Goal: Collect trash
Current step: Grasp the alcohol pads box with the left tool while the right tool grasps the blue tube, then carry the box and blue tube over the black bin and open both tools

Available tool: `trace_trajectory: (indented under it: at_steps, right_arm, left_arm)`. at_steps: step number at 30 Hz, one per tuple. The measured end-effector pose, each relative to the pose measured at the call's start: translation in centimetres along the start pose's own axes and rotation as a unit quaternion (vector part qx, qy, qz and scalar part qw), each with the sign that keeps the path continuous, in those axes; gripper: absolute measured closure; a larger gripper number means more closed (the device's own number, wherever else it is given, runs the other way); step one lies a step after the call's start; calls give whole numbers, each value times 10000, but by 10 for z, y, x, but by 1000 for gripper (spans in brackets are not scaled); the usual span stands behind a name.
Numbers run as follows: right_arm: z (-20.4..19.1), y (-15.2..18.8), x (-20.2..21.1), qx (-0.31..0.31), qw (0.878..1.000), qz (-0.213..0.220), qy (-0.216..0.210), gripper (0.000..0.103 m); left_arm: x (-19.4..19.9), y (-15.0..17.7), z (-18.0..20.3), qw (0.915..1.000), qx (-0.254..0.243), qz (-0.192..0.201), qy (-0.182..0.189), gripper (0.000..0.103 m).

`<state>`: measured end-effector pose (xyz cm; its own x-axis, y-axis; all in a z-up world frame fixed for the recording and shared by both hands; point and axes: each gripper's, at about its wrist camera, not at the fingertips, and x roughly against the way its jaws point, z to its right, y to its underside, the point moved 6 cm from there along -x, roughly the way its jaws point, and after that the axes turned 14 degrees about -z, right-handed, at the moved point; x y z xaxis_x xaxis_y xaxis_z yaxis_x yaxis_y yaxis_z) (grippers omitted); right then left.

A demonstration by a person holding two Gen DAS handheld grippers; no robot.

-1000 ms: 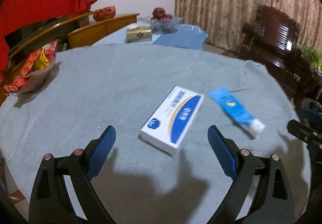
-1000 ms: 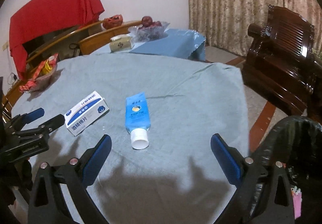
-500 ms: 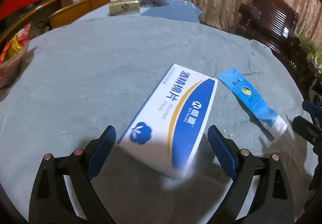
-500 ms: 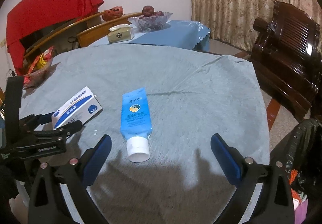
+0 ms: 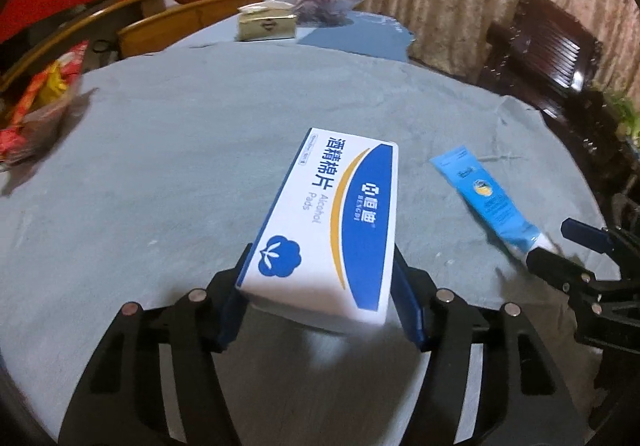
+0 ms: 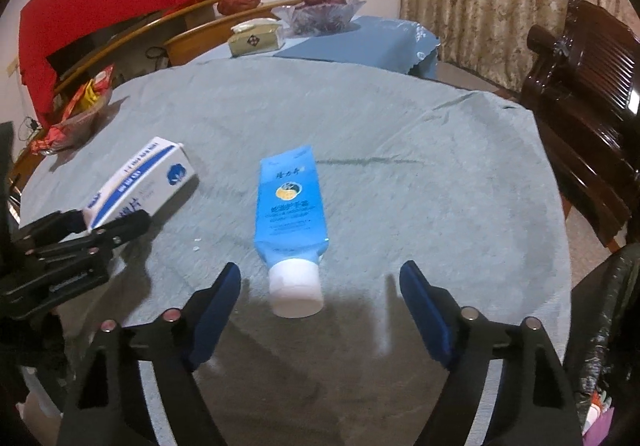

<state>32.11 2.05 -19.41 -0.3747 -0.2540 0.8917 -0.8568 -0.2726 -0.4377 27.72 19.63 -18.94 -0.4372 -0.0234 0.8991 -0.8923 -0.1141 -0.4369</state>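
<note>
A white and blue alcohol-pad box [image 5: 336,221] sits between the fingers of my left gripper [image 5: 320,286], which is shut on its near end; the box is tilted up off the grey tablecloth. It also shows in the right wrist view [image 6: 140,181], with the left gripper [image 6: 108,224] at its end. A blue tube with a white cap [image 6: 290,213] lies on the cloth, cap toward my right gripper [image 6: 320,286], which is open with the cap between its fingertips. The tube also shows in the left wrist view [image 5: 488,201].
A round table with a grey cloth [image 6: 400,125]. A bowl of snack packets [image 5: 36,113] sits at the left edge. A black-lined trash bin [image 6: 604,326] stands at the right. A dark wooden chair [image 6: 588,85] is beyond the table; a tissue box [image 5: 266,23] sits behind.
My left gripper closed on the alcohol-pad box and tilted it up. My right gripper moved forward, narrowed a little, and now has the tube's cap between its fingers.
</note>
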Motion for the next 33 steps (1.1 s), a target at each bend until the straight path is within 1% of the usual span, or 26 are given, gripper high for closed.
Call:
trace_trajectory:
  at_steps: [1,3,5,7,8,9,15,19,26,30,33]
  right_arm:
    - [-3,0,-2,35,10000,-37,-26,35]
    - [-7,-1,-8,80,9999,-137,-1,50]
    - [-9,0,-14,74,9997,-235,19,55]
    - [-8,0,-13,42,9998,-201,52,63]
    - [-9,1,-13,38,9998,-203,34,71]
    - [-8,2,-12,30,9998,-204,19,73]
    - [-5,5,1,33,9999,-80,-89,74]
    - [-2,8,14,-33,9998,22,-173,74]
    - [1,13,33,-34,9996,179,-197,74]
    - [5,18,35,-54,9997,158,-179,74]
    - [10,22,33,-97,9998,98,-160,74]
  left_arm:
    - [2,3,-1,10000,58,-24,6,43]
    - [2,6,-3,9999,113,-57,-13,44]
    - [2,7,-5,9999,111,-78,-63,44]
    - [3,9,-4,9999,112,-88,-53,44]
    - [4,9,-4,9999,114,-80,-53,45]
    - [5,9,-3,9999,115,-71,-58,45]
    - [10,8,2,9999,141,-44,-46,46]
    - [22,10,12,9999,72,69,-49,47]
    - [35,14,32,9999,-34,124,32,48]
    - [27,21,38,10000,-65,7,40,48]
    - [15,24,41,9997,-94,-217,99,49]
